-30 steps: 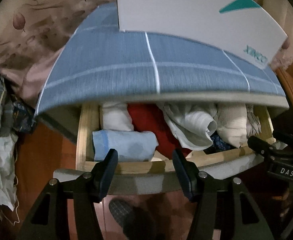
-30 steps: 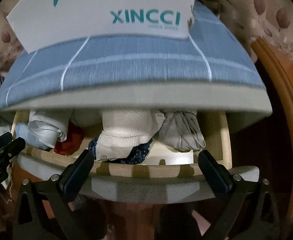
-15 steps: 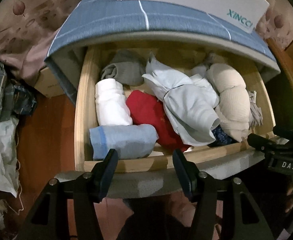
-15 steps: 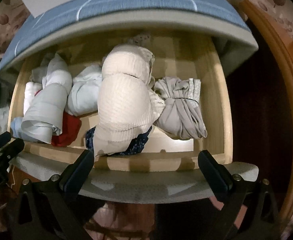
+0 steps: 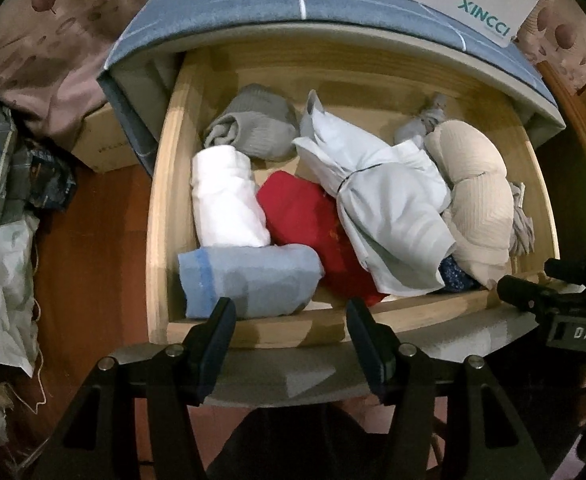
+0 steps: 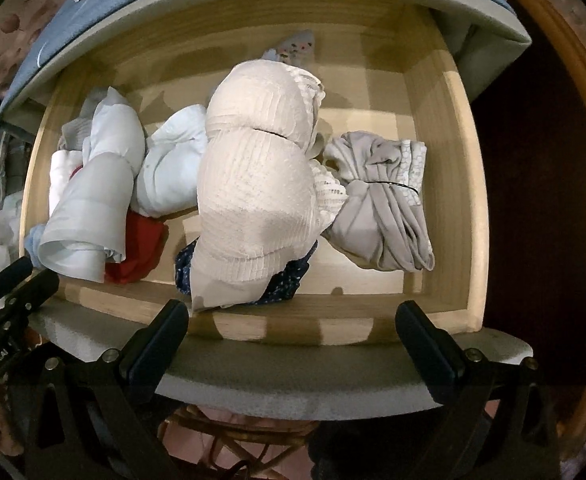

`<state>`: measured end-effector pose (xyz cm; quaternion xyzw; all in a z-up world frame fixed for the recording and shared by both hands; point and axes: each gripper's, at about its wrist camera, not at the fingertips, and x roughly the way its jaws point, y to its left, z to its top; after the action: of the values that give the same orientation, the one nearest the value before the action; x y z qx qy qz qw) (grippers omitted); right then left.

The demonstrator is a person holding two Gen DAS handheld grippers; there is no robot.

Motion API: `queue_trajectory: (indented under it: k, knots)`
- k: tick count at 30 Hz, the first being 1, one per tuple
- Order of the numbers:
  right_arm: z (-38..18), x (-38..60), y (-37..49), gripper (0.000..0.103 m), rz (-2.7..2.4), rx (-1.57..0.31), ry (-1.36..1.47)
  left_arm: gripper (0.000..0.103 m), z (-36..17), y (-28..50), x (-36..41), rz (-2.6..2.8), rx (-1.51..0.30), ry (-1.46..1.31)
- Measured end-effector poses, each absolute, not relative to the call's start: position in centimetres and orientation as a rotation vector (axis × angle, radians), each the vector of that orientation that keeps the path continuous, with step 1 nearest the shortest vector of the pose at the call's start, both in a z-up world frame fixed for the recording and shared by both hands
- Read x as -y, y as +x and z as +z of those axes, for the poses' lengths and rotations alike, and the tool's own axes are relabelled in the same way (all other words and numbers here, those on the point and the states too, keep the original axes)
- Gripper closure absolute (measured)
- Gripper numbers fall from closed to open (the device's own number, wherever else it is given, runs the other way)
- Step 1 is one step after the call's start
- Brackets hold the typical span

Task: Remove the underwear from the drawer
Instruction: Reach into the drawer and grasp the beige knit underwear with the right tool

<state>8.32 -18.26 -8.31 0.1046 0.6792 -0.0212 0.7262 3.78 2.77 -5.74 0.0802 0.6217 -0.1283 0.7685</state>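
Wooden drawer (image 5: 161, 216) sits pulled open, stuffed with rolled underwear: cream bundle (image 6: 253, 184), white roll (image 5: 225, 200), light blue roll (image 5: 249, 280) at the front. Left gripper (image 5: 289, 312) and right gripper (image 6: 293, 320) both hover spread wide, holding nothing.

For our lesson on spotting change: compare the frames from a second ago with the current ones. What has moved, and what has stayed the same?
The drawer has slid out from under the blue-topped cabinet, exposing the rolled bundles, such as the cream one, that were half hidden. Nothing was grasped or released: the left tongs and right tongs remain open at the front edge, and the bundles kept their places.
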Motion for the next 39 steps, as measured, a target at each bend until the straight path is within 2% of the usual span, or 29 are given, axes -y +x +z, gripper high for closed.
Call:
queue_trajectory:
  k: [6,9,13,14,22,34,39]
  knots:
    - [-3.2,20.3,6.9,0.003,0.035,-1.387,0.268,0.043,-3.0,2.8,-3.4,-0.276,-1.243,0.079]
    - [-1.5,20.8,7.4,0.007,0.051,-1.337,0.279,0.043,-1.7,3.3,-4.2,-0.251,-1.195,0.019]
    - [-0.6,20.8,8.0,0.025,0.05,-1.337,0.275,0.043,-1.1,4.4,-4.6,-0.215,-1.196,-0.006]
    - [-0.6,20.9,8.3,0.029,0.05,-1.344,0.273,0.043,-1.1,4.6,-4.7,-0.208,-1.199,-0.014]
    - [-3.3,19.9,9.9,0.039,0.024,-1.393,0.229,0.043,-2.1,5.3,-5.5,-0.175,-1.246,-0.014]
    - [-8.2,19.5,9.6,0.041,0.016,-1.432,0.181,0.043,-2.9,7.0,-3.6,-0.183,-1.298,0.001]
    - [-8.5,20.1,8.7,0.052,0.037,-1.411,0.189,0.043,-3.1,7.5,-1.7,-0.199,-1.315,0.022]
